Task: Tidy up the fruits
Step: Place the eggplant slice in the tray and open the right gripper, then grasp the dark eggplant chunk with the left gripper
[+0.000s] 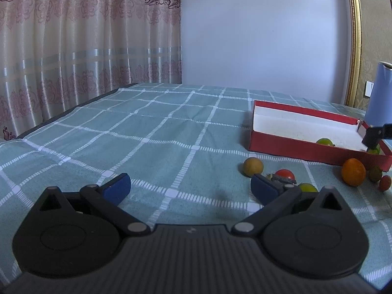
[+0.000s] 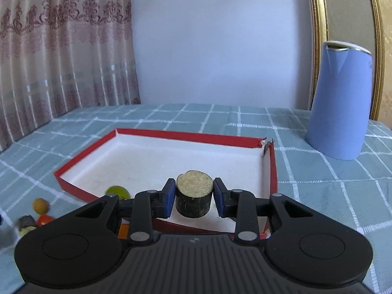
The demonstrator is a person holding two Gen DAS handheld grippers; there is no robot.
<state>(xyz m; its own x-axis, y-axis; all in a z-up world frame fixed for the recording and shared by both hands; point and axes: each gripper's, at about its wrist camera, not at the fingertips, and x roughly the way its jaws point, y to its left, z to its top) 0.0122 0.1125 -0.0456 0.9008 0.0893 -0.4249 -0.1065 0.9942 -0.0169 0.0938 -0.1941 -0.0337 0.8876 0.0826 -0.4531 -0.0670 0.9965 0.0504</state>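
Checked desk [image 1: 171, 127], lower frame; right gripper [image 2: 194, 197] clenched on dark cut piece [image 2: 194, 194] above red box [image 2: 73, 181], presumably for depositing; left gripper [image 1: 190, 186] released, idle beside loose fruits [image 1: 253, 166].

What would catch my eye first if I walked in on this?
Most likely the right gripper pinching a dark cut chunk over the red box. Next, the tall blue jug standing on the checked cloth to the right of the box. Then the loose fruits, such as the orange one, lying before the box near the wide-open left gripper.
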